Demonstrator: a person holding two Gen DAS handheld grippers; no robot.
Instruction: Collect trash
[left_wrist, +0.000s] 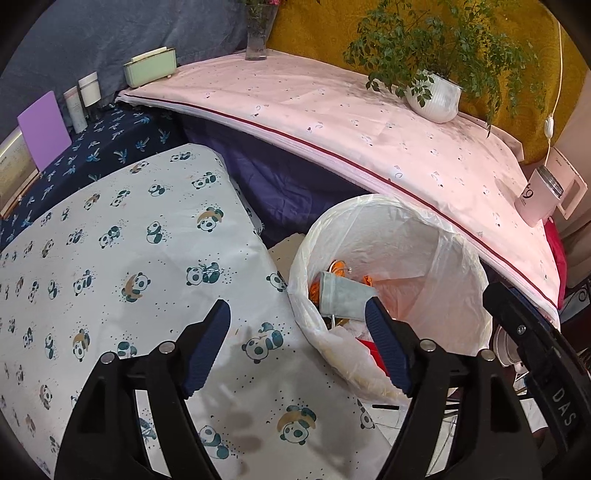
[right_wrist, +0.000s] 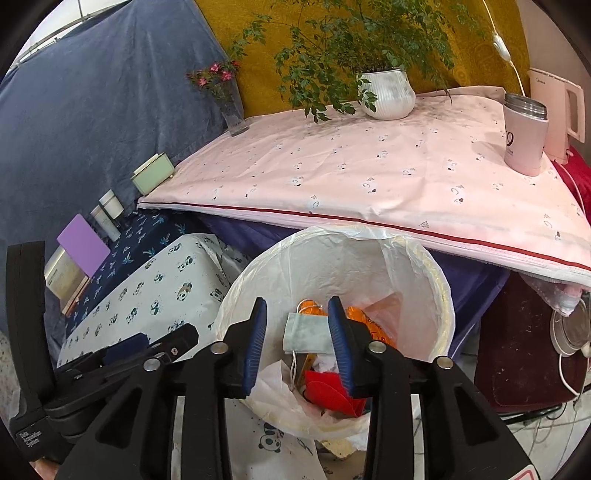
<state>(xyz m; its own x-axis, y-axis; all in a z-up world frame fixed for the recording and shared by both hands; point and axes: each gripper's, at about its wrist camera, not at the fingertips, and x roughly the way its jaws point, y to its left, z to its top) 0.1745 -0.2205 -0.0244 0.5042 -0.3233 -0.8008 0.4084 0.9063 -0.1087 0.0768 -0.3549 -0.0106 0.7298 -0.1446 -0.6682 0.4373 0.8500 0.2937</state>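
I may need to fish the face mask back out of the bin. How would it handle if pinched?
The face mask is probably floppy: it lies creased over the other trash. Likely very light. Its ear loop dangles and may snag on neighbouring scraps.

In the right wrist view, the right claw (right_wrist: 297, 341) covers both ends of the grey face mask (right_wrist: 306, 336) in the trash bin (right_wrist: 441, 295), and the litter below the mask is too jumbled to name. In the left wrist view, the vase (left_wrist: 257, 33) is cut off at the top edge, and the print on the pink cup (left_wrist: 537, 197) near the bin is too small to read.
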